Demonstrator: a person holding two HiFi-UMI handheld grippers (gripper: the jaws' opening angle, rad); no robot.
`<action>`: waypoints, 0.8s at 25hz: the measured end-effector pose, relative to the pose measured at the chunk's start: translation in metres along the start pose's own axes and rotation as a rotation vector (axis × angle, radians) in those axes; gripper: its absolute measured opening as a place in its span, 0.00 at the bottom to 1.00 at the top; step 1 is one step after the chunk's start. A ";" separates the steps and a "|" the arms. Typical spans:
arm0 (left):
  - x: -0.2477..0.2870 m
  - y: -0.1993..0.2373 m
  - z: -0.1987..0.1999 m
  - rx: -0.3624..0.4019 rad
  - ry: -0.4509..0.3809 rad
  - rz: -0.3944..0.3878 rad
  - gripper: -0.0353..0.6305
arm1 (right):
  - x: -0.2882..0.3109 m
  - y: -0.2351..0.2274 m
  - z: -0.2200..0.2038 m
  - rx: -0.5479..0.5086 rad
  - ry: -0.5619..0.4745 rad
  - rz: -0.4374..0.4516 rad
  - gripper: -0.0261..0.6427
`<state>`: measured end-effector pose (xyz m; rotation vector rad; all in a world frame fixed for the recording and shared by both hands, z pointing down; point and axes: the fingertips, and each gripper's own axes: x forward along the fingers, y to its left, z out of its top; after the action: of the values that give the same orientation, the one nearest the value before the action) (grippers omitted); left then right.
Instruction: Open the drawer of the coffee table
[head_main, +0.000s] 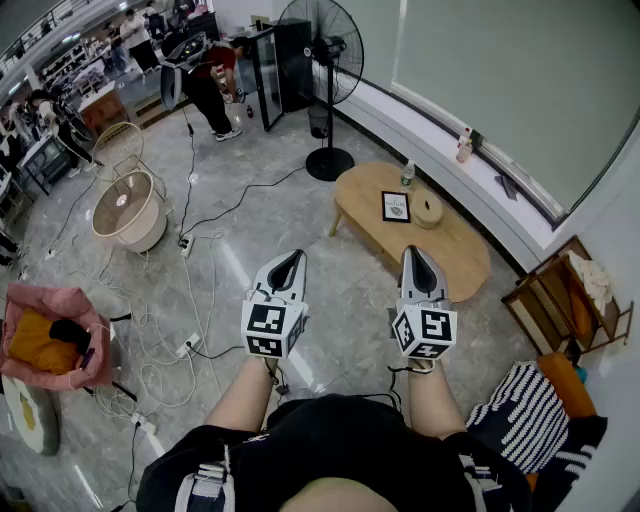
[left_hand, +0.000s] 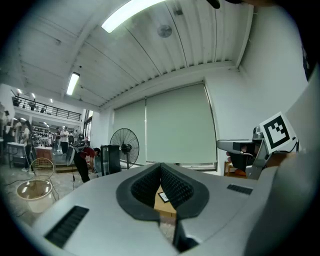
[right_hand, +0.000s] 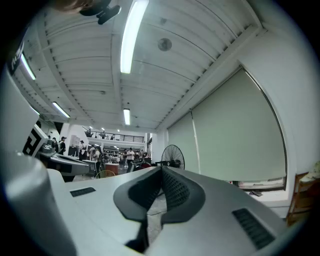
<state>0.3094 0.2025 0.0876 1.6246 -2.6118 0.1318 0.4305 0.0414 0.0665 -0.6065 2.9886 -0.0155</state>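
Note:
The oval wooden coffee table (head_main: 452, 248) stands on the grey floor ahead and to the right in the head view; its drawer is not visible from here. On its top lie a small framed card (head_main: 396, 207), a round woven mat (head_main: 428, 209) and a bottle (head_main: 407, 173). My left gripper (head_main: 291, 257) is held out level, well short of the table, jaws shut on nothing. My right gripper (head_main: 415, 253) hovers beside the table's near edge, also shut and empty. In the left gripper view a bit of the table (left_hand: 163, 203) shows past the tips (left_hand: 161, 165).
A standing fan (head_main: 328, 60) is behind the table. Cables and power strips (head_main: 190, 347) trail over the floor at left, near a cream round basket (head_main: 128, 209) and a pink bag (head_main: 50, 335). A wooden side rack (head_main: 567, 297) stands at right. People work far back.

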 end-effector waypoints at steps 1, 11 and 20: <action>-0.001 0.000 0.000 0.000 0.002 0.000 0.09 | -0.002 0.001 0.000 -0.002 -0.001 0.000 0.06; -0.008 0.010 -0.003 -0.009 0.019 0.011 0.09 | -0.003 0.015 -0.006 0.025 0.004 0.008 0.06; -0.016 0.042 -0.007 -0.007 0.006 -0.022 0.09 | 0.012 0.055 -0.015 0.003 0.022 0.002 0.06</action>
<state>0.2784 0.2358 0.0914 1.6473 -2.5869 0.1265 0.3967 0.0876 0.0787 -0.6068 3.0102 -0.0265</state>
